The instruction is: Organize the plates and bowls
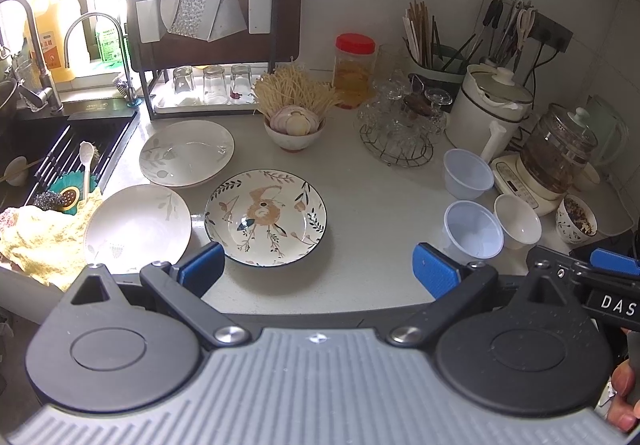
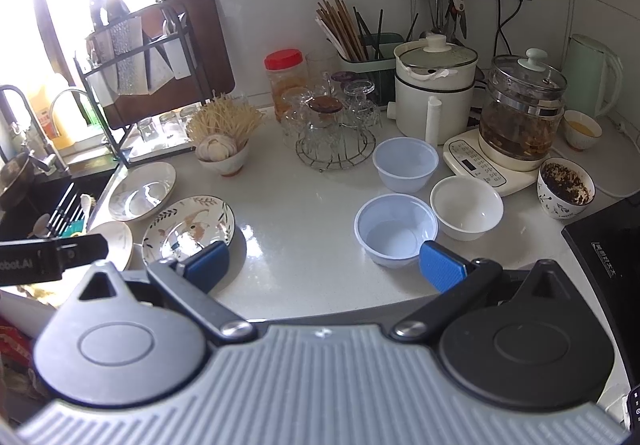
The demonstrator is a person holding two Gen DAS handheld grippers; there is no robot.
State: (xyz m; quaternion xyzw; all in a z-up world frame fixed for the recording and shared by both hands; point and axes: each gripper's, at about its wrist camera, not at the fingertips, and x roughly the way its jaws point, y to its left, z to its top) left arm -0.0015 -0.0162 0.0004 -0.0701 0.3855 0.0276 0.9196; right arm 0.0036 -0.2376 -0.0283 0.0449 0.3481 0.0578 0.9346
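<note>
- Left gripper [image 1: 316,269], spread wide and empty, hangs at the surface [image 1: 360,185] edge; the patterned plate [image 1: 265,218] lies just ahead.
- Right gripper [image 2: 324,265], likewise spread and empty; the plastic bowl [image 2: 396,229] sits beside its right finger, bare surface between.

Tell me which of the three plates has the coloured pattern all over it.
The patterned plate, the rightmost of the three, nearest the left gripper. The two plates beside it are white with only faint grey leaves.
</note>
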